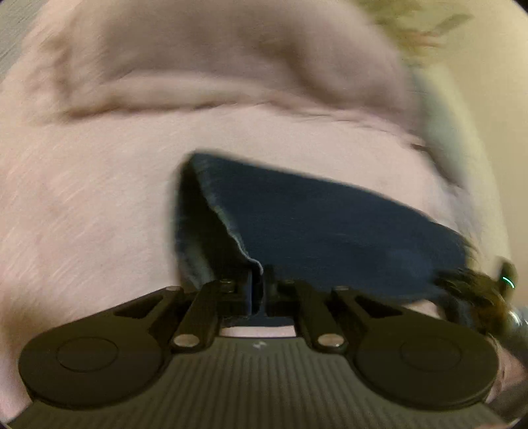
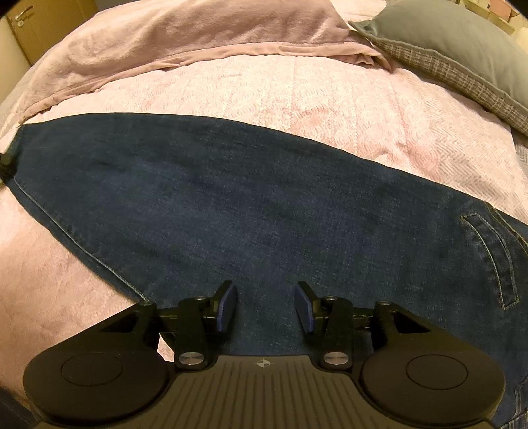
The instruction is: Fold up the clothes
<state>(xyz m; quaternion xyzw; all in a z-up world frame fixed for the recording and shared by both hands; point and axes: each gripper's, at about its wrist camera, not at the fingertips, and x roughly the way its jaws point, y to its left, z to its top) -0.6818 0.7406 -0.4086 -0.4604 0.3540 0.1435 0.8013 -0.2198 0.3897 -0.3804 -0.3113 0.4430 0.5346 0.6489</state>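
Dark blue jeans [image 2: 250, 204] are laid flat across a pink quilted bedspread [image 2: 330, 109], one leg stretched out toward the left of the right wrist view and a pocket opening with pale stitching [image 2: 495, 250] seen at the right end of the jeans. Beyond the jeans, a rumpled pink blanket [image 2: 198, 39] is bunched along the far side of the bedspread, and a grey cushion [image 2: 462, 43] with a woven checked edge is propped beyond the jeans' pocket end. A wooden door with a metal handle [image 2: 24, 13] is glimpsed far beyond the hem end of the jeans. The right gripper [image 2: 265, 307] is held just above the denim near the middle of the leg, its blue-padded fingers [image 2: 227, 307] spread apart with nothing between them. In the blurred left wrist view, the left gripper [image 1: 257, 280] is seen with its fingers drawn together and pinched on a raised fold of the jeans [image 1: 330, 224] at the hem, the cloth lifted off the bedspread there. A small crosshair mark is printed on each gripper body; no brand name, label or other writing can be read on the jeans or the tools. Whether the right gripper's pads are touching the denim cannot be told.
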